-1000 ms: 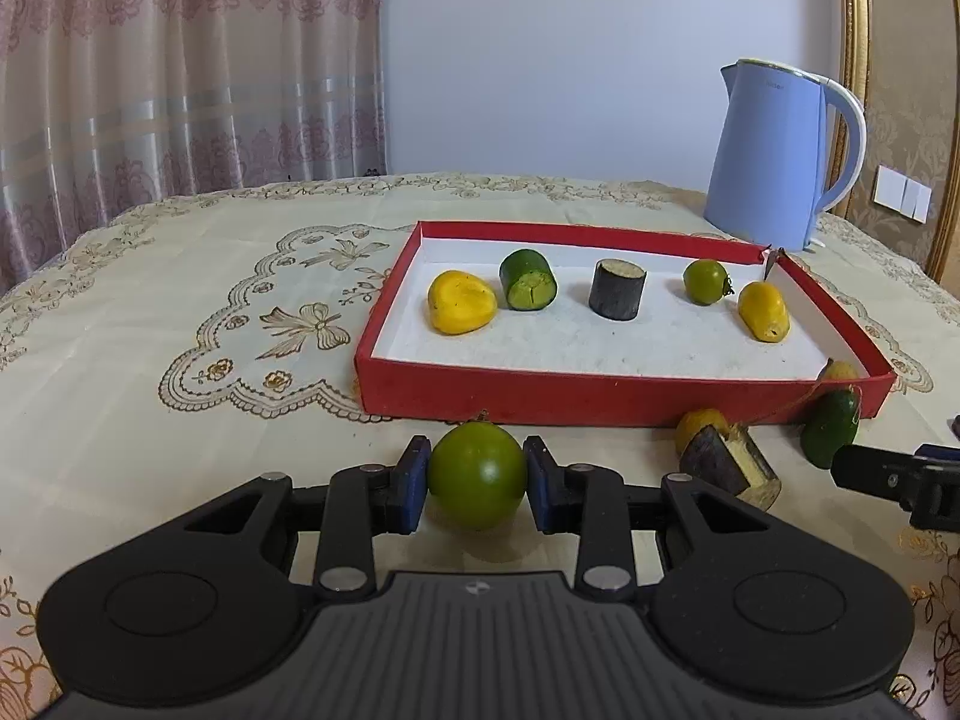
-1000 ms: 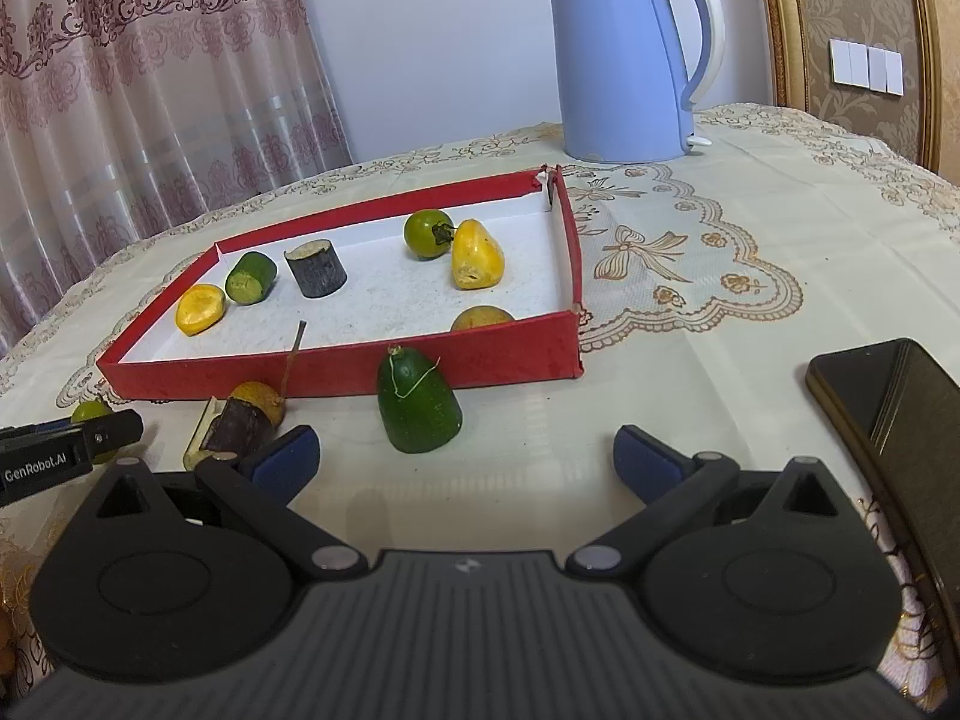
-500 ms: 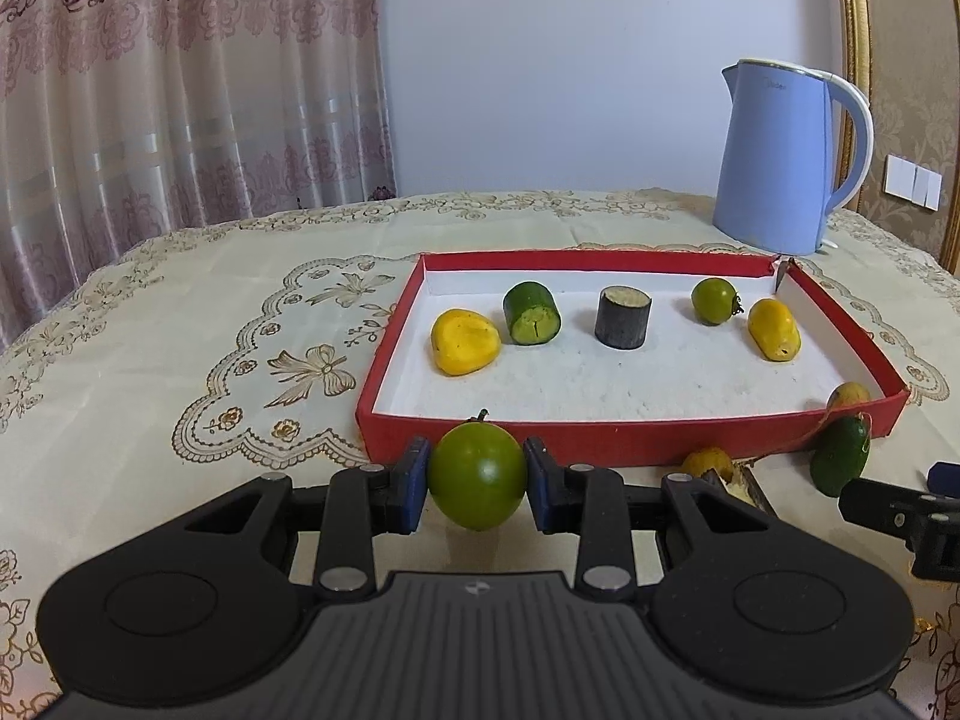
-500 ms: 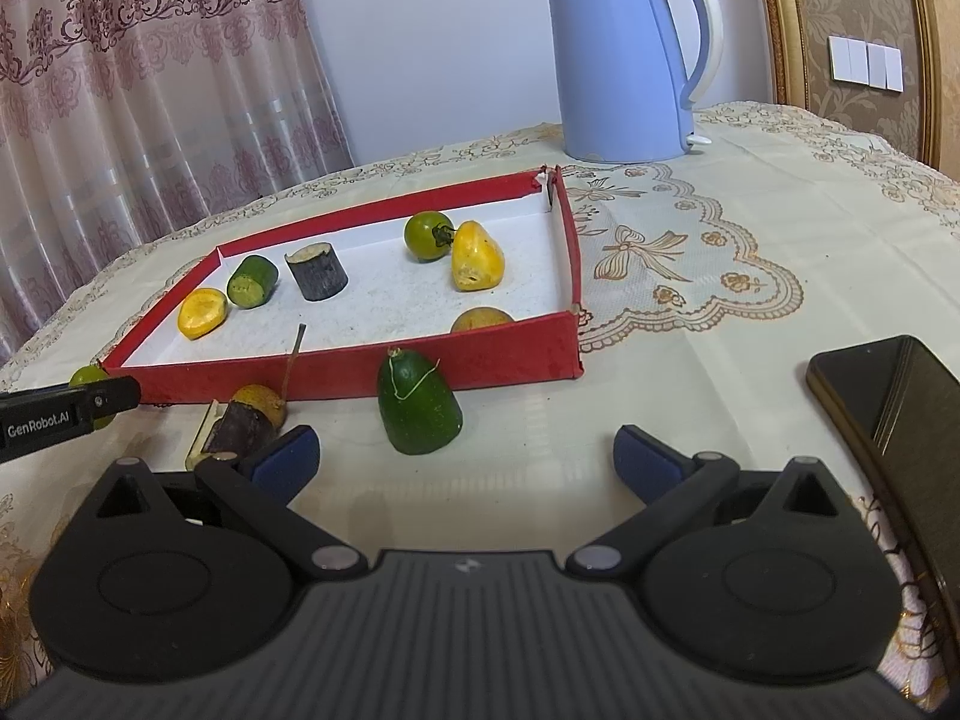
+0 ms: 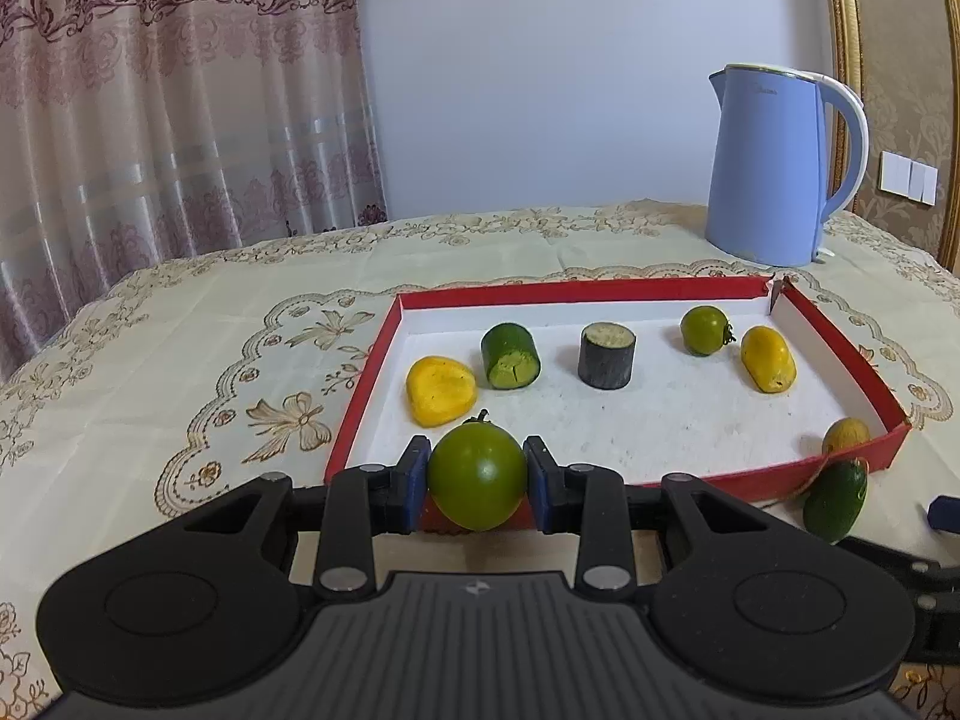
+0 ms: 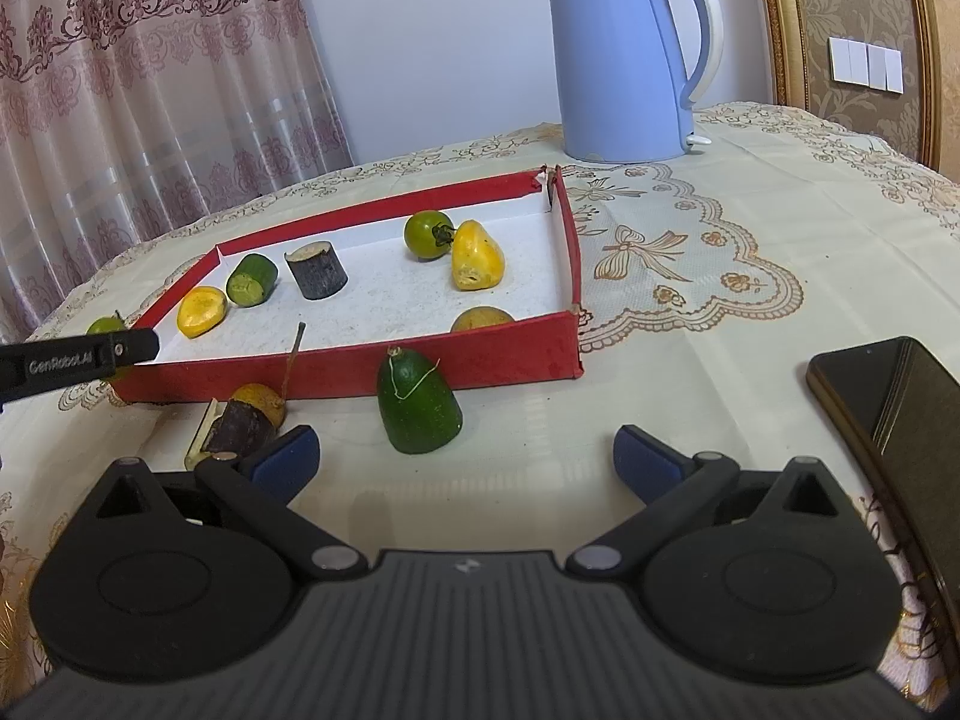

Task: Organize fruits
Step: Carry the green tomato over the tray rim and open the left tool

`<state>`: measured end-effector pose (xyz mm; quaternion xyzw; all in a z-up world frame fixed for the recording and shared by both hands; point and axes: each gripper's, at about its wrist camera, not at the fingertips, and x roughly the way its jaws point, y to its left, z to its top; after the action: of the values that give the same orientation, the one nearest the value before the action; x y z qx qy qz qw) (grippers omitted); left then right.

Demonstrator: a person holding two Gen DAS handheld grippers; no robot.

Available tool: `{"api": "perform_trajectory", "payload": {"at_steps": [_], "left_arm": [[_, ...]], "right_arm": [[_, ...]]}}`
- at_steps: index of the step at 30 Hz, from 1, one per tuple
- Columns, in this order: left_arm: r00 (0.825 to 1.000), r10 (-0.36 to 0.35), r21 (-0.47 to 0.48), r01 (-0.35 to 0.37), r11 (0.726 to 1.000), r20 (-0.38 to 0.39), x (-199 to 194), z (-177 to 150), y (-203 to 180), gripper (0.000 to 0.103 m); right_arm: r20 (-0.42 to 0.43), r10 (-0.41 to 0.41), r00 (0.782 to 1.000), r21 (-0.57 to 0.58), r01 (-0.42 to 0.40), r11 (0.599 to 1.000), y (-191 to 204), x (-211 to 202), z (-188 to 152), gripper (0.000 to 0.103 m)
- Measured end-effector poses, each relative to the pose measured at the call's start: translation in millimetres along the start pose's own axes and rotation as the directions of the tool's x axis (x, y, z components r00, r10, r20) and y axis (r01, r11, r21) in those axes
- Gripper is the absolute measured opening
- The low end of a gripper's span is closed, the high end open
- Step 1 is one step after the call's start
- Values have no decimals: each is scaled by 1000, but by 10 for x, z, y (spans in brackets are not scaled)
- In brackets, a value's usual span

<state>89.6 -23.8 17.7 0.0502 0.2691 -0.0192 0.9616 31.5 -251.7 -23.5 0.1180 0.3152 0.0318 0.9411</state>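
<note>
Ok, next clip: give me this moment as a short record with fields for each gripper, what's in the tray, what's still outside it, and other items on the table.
left gripper: left gripper shut on green tomato, held near the front wall of the red tray
right gripper: right gripper open, holding nothing, low over the tablecloth
in tray: two yellow pieces, cucumber chunk, dark cylinder piece, second green tomato, orange-yellow fruit in the near corner
outside tray: green avocado-shaped piece, dark wedge with an orange fruit behind it
other: blue kettle, phone
</note>
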Motion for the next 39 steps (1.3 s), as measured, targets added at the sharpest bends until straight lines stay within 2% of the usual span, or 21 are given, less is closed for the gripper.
{"api": "perform_trajectory", "payload": {"at_steps": [39], "left_arm": [[999,28,70,-25,997,-42,417,191,-245,33]], "right_arm": [[0,0,1000,0,0,1000,-1,0,0,103]]}}
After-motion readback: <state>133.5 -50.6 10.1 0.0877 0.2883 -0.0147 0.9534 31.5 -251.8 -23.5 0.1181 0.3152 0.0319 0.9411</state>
